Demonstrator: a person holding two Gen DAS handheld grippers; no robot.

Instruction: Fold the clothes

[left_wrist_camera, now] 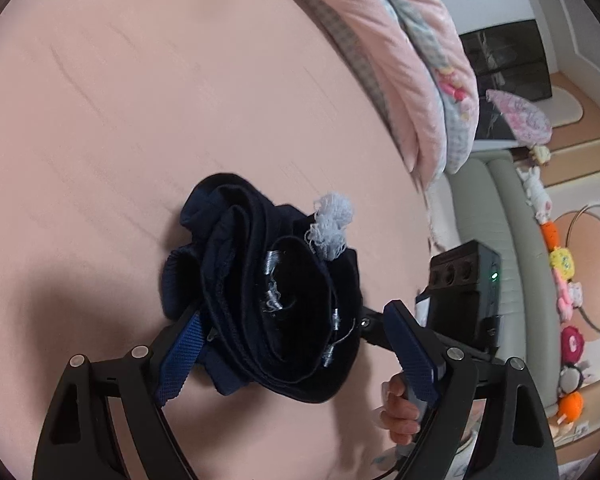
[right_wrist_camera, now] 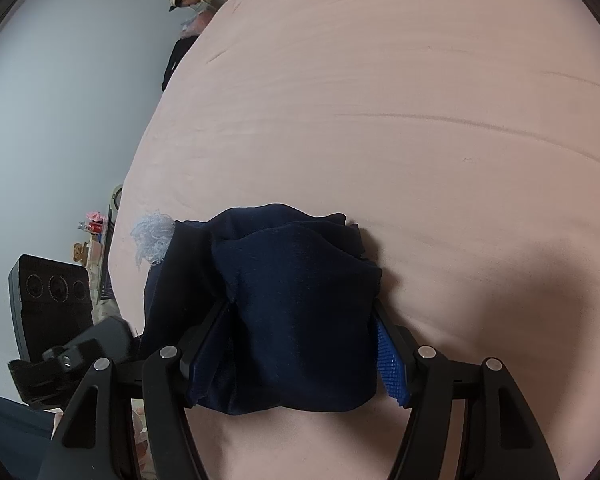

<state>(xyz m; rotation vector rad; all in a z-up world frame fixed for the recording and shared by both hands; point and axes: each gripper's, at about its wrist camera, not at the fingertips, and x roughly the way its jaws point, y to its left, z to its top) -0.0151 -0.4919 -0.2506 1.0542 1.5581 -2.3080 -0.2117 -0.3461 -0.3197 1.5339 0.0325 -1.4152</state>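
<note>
A dark navy garment (left_wrist_camera: 260, 288) lies bunched into a compact bundle on the pink bedsheet (left_wrist_camera: 140, 100), with a tuft of white lace (left_wrist_camera: 332, 224) at its far edge. My left gripper (left_wrist_camera: 294, 312) straddles the bundle with wide jaws. Its left pad (left_wrist_camera: 180, 356) touches the cloth, while its right pad (left_wrist_camera: 412, 352) stands clear, so it grips nothing. In the right wrist view the same garment (right_wrist_camera: 300, 312) fills the gap of my right gripper (right_wrist_camera: 300, 304), whose fingers press into both sides of it. The lace tuft (right_wrist_camera: 152, 236) shows at the left there.
A pink quilt (left_wrist_camera: 412, 60) is heaped along the bed's far side. Past the bed edge are a pale padded bench (left_wrist_camera: 500, 220) and a row of plush toys (left_wrist_camera: 560, 264). A hand (left_wrist_camera: 400, 404) shows behind my left gripper's right finger. The sheet (right_wrist_camera: 380, 100) stretches ahead.
</note>
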